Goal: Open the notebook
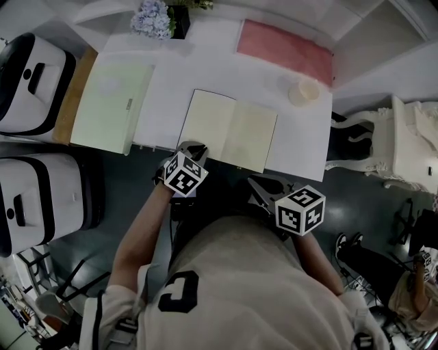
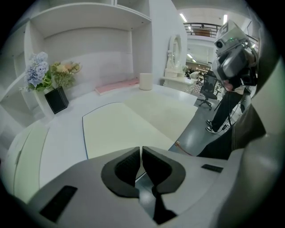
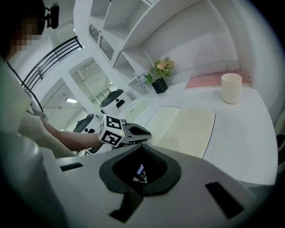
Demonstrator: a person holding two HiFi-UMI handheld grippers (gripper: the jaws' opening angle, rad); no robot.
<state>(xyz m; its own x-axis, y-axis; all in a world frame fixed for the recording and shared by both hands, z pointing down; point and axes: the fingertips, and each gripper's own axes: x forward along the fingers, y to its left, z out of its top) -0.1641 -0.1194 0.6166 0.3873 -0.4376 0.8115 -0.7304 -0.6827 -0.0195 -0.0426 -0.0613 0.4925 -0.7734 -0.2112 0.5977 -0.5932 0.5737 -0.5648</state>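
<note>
Notebook (image 1: 229, 130): was seen lying open and flat at the centre of the head view, on the white desk (image 1: 171, 75), near its front edge. Both pages were shown blank; the cover was hidden beneath them.
Notebook, left gripper view (image 2: 133, 120): the near edge was cut off behind the gripper body.
Notebook, right gripper view (image 3: 185, 129): was seen at frame centre; the left corner was masked by the other gripper.
Left gripper (image 2: 141, 151): was clenched, pads together with only a hairline slit, nothing between them.
Left gripper, head view (image 1: 195, 149): the tip was placed over the notebook's lower left corner; contact with the page could not be judged.
Right gripper (image 3: 141, 148): was clenched and empty, tips met at the top. A small bright patch was seen through the hollow behind the tips; it could not be identified.
Right gripper, head view (image 1: 254, 181): was held off the desk, over dark floor, lower centre.
Cup (image 1: 303, 92): was stood right of the notebook, apart from it.
Pink mat (image 1: 284, 48): was laid at upper right, behind the cup.
Pale green folder (image 1: 109, 102): was laid left of the notebook.
Flowers (image 1: 154, 17): were cropped by the top edge.
</note>
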